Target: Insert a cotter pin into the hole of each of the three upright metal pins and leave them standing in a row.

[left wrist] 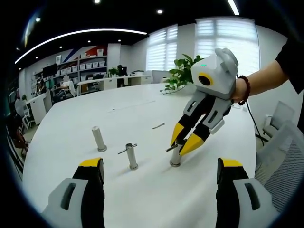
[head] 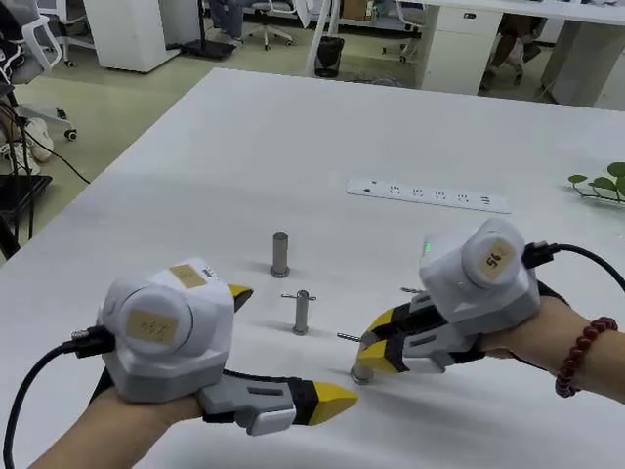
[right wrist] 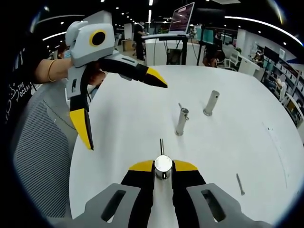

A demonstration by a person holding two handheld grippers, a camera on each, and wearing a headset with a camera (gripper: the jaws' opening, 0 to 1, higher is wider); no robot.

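Note:
Three upright metal pins stand in a slanted row on the white table (head: 195, 186). The far pin (head: 280, 254) (left wrist: 99, 139) (right wrist: 211, 102) is bare. The middle pin (head: 301, 313) (left wrist: 131, 156) (right wrist: 181, 121) has a cotter pin through its top. My right gripper (head: 374, 350) (left wrist: 183, 142) (right wrist: 163, 167) is shut on a cotter pin (head: 349, 337) (left wrist: 171, 148) (right wrist: 161, 145) at the top of the near pin (head: 361, 372) (left wrist: 175, 157) (right wrist: 163, 164); its tip sticks out past that pin. My left gripper (head: 286, 345) (left wrist: 160, 164) (right wrist: 123, 108) stands wide open and empty beside the row.
A loose cotter pin (head: 412, 290) (left wrist: 158, 126) (right wrist: 240, 184) lies on the table behind the right gripper. A white power strip (head: 427, 193) sits farther back, and a green plant (head: 605, 184) at the right edge. Office chairs and cabinets stand beyond the table.

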